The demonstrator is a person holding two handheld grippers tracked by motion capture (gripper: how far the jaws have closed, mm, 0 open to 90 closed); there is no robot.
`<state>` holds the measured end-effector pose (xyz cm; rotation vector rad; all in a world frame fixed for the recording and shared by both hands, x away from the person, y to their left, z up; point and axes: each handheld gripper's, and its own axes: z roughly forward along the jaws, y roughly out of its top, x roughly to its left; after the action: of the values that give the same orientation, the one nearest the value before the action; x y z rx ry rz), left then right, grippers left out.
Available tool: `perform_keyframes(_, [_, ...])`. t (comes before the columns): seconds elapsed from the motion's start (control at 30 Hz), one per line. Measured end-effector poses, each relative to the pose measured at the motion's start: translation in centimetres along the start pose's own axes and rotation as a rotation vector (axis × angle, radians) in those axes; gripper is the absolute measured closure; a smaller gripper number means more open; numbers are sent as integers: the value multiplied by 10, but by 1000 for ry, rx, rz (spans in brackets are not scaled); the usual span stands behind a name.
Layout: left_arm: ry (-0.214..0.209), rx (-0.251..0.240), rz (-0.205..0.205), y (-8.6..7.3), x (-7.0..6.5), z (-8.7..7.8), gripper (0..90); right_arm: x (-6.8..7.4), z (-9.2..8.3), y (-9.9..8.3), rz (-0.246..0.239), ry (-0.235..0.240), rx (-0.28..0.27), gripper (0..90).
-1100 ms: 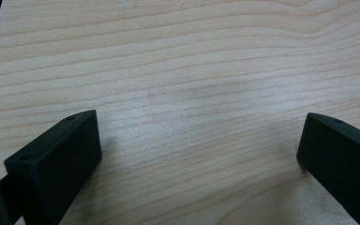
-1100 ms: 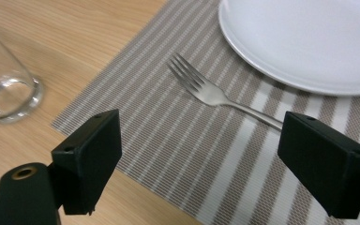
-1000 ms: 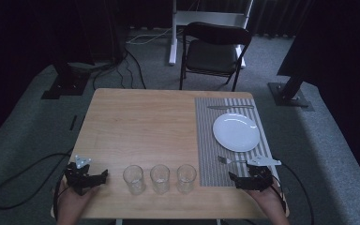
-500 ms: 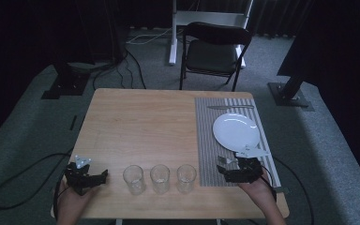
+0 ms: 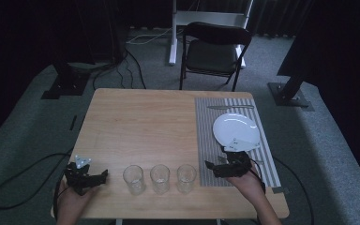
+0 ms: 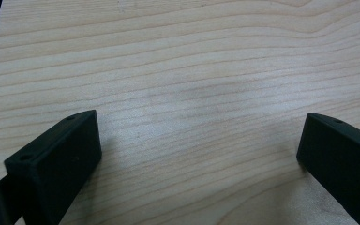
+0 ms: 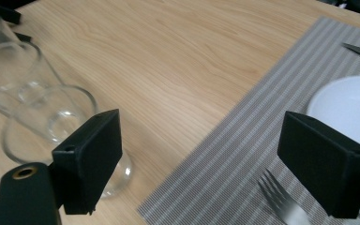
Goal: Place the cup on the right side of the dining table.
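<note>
Three clear empty glasses (image 5: 134, 178) (image 5: 160, 178) (image 5: 186, 177) stand in a row near the table's front edge. My right gripper (image 5: 214, 167) is open just right of the rightmost glass, over the striped placemat's (image 5: 206, 136) left edge. In the right gripper view its jaws (image 7: 204, 138) stand wide apart, with the nearest glass (image 7: 51, 126) by the left jaw. At the front left corner my left gripper (image 5: 98, 177) rests open and points toward the glasses. Bare wood lies between its jaws (image 6: 199, 136).
A white plate (image 5: 236, 130) lies on the placemat with a knife (image 5: 229, 107) beyond it and a fork (image 7: 281, 204) near my right gripper. A black chair (image 5: 215, 51) stands behind the wooden table (image 5: 140, 122). Cables trail on the floor at left.
My right gripper has moved left across the placemat from its front right part to just beside the rightmost glass. The left gripper has stayed put.
</note>
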<state>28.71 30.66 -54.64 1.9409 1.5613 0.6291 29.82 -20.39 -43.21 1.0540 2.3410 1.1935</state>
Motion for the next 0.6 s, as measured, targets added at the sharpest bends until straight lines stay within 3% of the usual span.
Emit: perform_keyframes(0.6, [0,-1,-1,0,0,0,4,34,27,37,-69,109,-12,143])
